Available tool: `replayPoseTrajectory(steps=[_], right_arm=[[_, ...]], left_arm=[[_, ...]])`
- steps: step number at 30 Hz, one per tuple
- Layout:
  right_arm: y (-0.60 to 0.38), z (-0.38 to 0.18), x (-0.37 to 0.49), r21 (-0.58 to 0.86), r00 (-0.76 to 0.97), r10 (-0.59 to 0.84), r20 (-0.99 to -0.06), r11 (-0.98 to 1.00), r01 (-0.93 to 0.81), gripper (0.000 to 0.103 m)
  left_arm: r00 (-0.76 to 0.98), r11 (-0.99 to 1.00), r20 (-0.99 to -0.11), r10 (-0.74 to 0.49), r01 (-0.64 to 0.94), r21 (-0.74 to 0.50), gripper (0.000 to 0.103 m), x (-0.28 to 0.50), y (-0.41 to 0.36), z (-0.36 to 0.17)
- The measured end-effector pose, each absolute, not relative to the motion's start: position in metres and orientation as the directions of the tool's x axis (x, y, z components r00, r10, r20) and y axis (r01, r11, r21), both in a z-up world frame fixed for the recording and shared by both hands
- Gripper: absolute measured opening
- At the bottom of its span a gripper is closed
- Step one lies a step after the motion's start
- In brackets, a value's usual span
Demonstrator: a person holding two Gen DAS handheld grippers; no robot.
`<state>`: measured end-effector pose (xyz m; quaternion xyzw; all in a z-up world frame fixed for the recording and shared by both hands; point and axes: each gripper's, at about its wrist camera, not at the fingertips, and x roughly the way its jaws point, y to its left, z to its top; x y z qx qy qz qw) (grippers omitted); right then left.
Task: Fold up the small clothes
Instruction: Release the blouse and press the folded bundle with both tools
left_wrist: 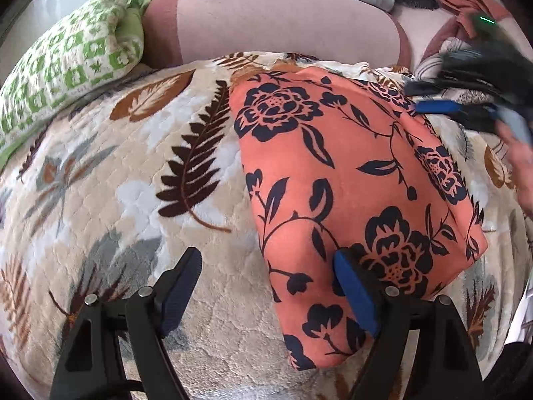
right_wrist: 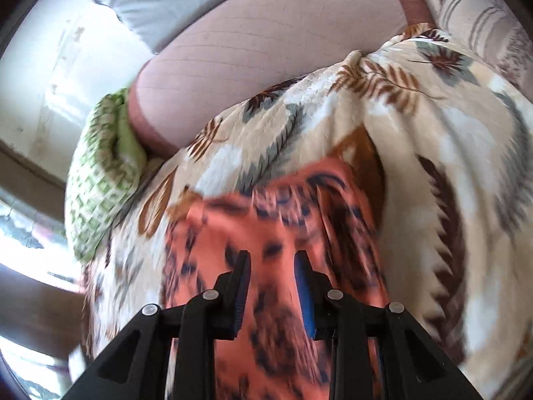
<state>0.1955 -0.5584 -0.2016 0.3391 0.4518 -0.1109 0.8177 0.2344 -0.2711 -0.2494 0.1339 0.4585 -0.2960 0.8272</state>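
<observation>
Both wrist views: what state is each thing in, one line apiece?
Orange garment: folded into a flat block, lying on the blanket.
Left gripper: open wide, one finger over the garment's near edge, nothing held.
Right gripper: open, above the garment, nothing between the fingers; view blurred.
Blanket: spread flat.
Green cloth: bunched up, left of the pink pillow.

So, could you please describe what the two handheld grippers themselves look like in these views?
Both look alike: the left gripper and right gripper have matte black plastic linkage arms with triangular cut-outs and round silver pivot pins. Their fingers carry blue ribbed pads on the inner faces. In the left wrist view, the blurred right gripper also shows a small green light. No sleeves or cables are clearly visible.
</observation>
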Motion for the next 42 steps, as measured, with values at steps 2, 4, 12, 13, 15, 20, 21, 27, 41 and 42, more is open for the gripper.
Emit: replayPoseTrajectory(steps=[2,4,12,13,15,20,21,27,41,42], right_arm=[[-0.563,-0.220,0.228,0.423,0.533,0.102,-0.840,0.738,0.525,0.030],[-0.570,-0.242,0.250,0.401,0.484,0.114,-0.867,0.736,0.545,0.031],[-0.538,-0.212,0.275,0.398,0.500,0.163,-0.850,0.822,0.409,0.031],[-0.526,-0.206,0.280,0.418,0.508,0.201,-0.838,0.834,0.360,0.031],[-0.507,-0.203,0.294,0.429,0.510,0.239,-0.826,0.855,0.293,0.031],[-0.481,-0.229,0.325,0.408,0.461,0.262,-0.848,0.877,0.253,0.032],[-0.480,-0.245,0.333,0.385,0.423,0.248,-0.871,0.880,0.277,0.031],[-0.485,-0.247,0.328,0.396,0.423,0.258,-0.869,0.875,0.279,0.031],[-0.516,-0.231,0.175,0.397,0.506,0.158,-0.848,0.821,0.409,0.039],[-0.519,-0.244,0.172,0.425,0.509,0.181,-0.842,0.804,0.417,0.040]], left_arm=[[0.410,0.782,-0.835,-0.368,0.622,-0.039,0.083,0.233,-0.272,-0.250],[0.403,0.784,-0.836,-0.373,0.619,-0.051,0.083,0.233,-0.273,-0.250],[0.400,0.792,-0.840,-0.368,0.607,-0.057,0.083,0.234,-0.273,-0.250],[0.403,0.793,-0.839,-0.366,0.607,-0.054,0.083,0.234,-0.273,-0.249],[0.408,0.792,-0.837,-0.364,0.608,-0.047,0.083,0.232,-0.273,-0.249],[0.415,0.788,-0.834,-0.364,0.614,-0.038,0.083,0.231,-0.273,-0.248],[0.417,0.788,-0.832,-0.365,0.614,-0.037,0.083,0.231,-0.273,-0.247],[0.417,0.782,-0.833,-0.364,0.622,-0.030,0.083,0.230,-0.275,-0.247],[0.421,0.783,-0.832,-0.362,0.621,-0.026,0.085,0.227,-0.275,-0.251],[0.423,0.783,-0.831,-0.361,0.622,-0.023,0.085,0.227,-0.276,-0.253]])
